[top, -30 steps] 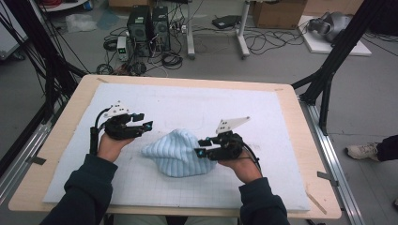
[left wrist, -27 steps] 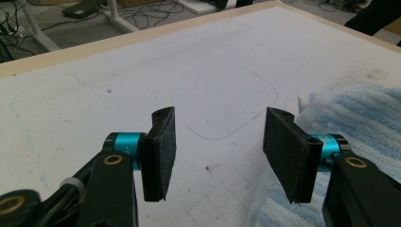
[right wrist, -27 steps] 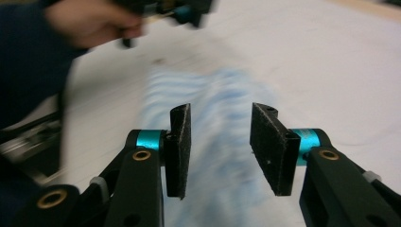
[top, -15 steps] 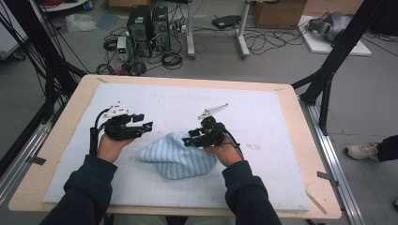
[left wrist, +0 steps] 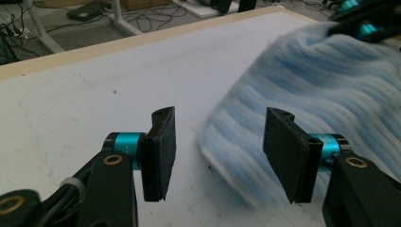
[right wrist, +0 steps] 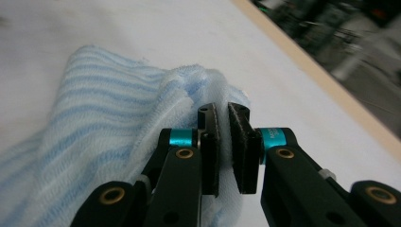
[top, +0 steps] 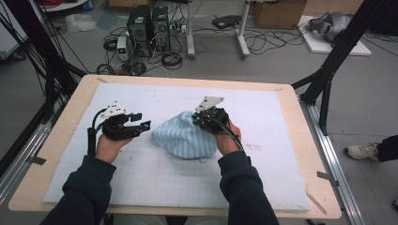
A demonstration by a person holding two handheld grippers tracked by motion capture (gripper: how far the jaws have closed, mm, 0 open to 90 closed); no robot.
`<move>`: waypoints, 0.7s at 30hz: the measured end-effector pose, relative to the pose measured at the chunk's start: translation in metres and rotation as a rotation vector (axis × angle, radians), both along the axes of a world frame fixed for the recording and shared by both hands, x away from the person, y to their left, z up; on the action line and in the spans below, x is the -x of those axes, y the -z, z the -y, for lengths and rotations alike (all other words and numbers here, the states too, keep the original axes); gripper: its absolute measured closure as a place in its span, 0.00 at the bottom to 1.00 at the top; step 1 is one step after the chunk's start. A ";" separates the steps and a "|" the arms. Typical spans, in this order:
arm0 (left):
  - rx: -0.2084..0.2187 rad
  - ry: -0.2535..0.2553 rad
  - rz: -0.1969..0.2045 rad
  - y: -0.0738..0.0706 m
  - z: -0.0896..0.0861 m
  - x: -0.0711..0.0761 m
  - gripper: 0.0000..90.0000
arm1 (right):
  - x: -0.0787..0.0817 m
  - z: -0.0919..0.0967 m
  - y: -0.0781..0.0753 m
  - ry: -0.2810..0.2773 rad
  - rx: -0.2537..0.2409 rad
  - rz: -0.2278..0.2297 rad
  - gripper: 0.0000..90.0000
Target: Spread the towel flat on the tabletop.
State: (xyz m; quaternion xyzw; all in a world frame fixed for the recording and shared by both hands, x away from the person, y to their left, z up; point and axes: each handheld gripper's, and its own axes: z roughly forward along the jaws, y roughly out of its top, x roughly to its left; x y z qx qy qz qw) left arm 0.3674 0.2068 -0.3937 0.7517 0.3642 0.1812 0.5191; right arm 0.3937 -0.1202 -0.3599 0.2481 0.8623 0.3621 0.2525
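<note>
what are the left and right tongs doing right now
Left tongs: open, nothing gripped, beside the striped blue cloth.
Right tongs: just been closing, now shut on a fold of the cloth.

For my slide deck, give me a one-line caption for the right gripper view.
Right gripper pinches a fold of the blue striped cloth above the white mat.

Pale blue cloth (top: pixel 184 137) with darker blue stripes lies on a white mat (top: pixel 263 178) ruled in a faint grid; both grippers are black with turquoise collars behind the pads.
</note>
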 end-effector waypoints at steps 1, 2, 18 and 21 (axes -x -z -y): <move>-0.001 0.001 0.000 0.000 0.000 0.000 0.50 | -0.005 0.002 0.001 0.033 0.013 0.014 0.92; -0.005 0.003 0.001 0.000 0.001 0.000 0.50 | -0.009 0.004 0.003 0.062 0.020 0.015 0.92; -0.005 0.020 0.000 0.000 0.005 0.002 0.50 | -0.043 0.049 0.030 0.420 0.269 0.040 0.93; -0.002 0.020 0.000 0.000 0.004 0.002 0.50 | -0.047 0.066 0.032 0.475 0.258 0.008 0.92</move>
